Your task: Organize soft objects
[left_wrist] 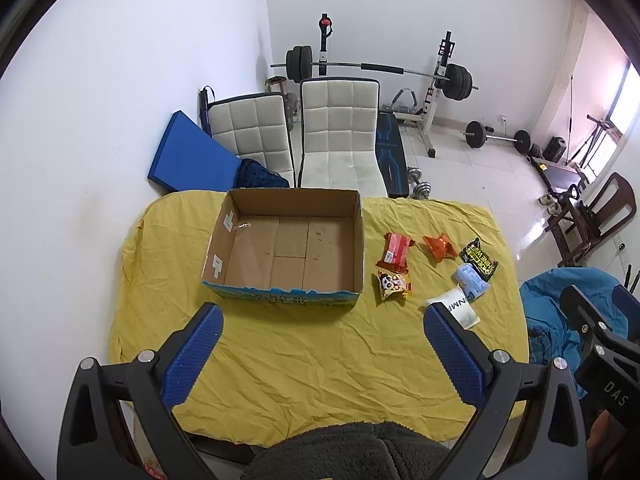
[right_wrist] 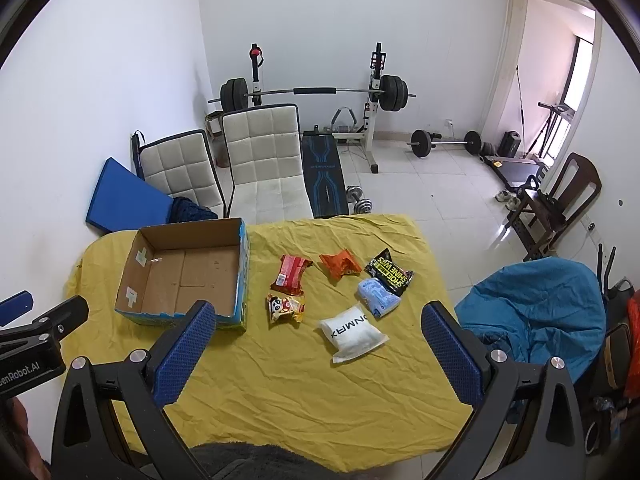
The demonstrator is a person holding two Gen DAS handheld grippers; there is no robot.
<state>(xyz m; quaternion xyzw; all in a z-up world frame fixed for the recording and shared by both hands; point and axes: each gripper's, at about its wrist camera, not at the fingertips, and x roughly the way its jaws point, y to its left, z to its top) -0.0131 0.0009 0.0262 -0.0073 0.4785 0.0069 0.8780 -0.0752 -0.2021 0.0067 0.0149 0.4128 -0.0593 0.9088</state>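
Six soft packets are lying on the yellow-covered table [right_wrist: 280, 400], all to the right of an open cardboard box [right_wrist: 184, 276] that is sitting at the table's far left corner with nothing showing inside it. Nearest the front edge is a white pouch [right_wrist: 352, 334] printed with black letters reading "XAMNO" from where the cameras are looking. Just behind it a pale blue packet [right_wrist: 378, 296] is touching a black packet [right_wrist: 390, 272] marked "SHOE SHINE WIPES" in yellow, upside down. An orange packet [right_wrist: 338, 264] is lying toward the far edge, and a red packet [right_wrist: 290, 274] is sitting just beside the box, with a small panda snack packet [right_wrist: 286, 306] right in front of it.

The left gripper [left_wrist: 322, 328] is hanging over the front edge with its blue-padded fingers spread wide, holding nothing. The right gripper [right_wrist: 318, 322] is hovering likewise, fingers wide apart and empty, the white pouch lying between them in its own view. On the right gripper's body the letters "DAS" are showing in the left view; "enRobot.AI" is readable on the left one in the right view.

Two white chairs [right_wrist: 264, 152] are standing behind the table.
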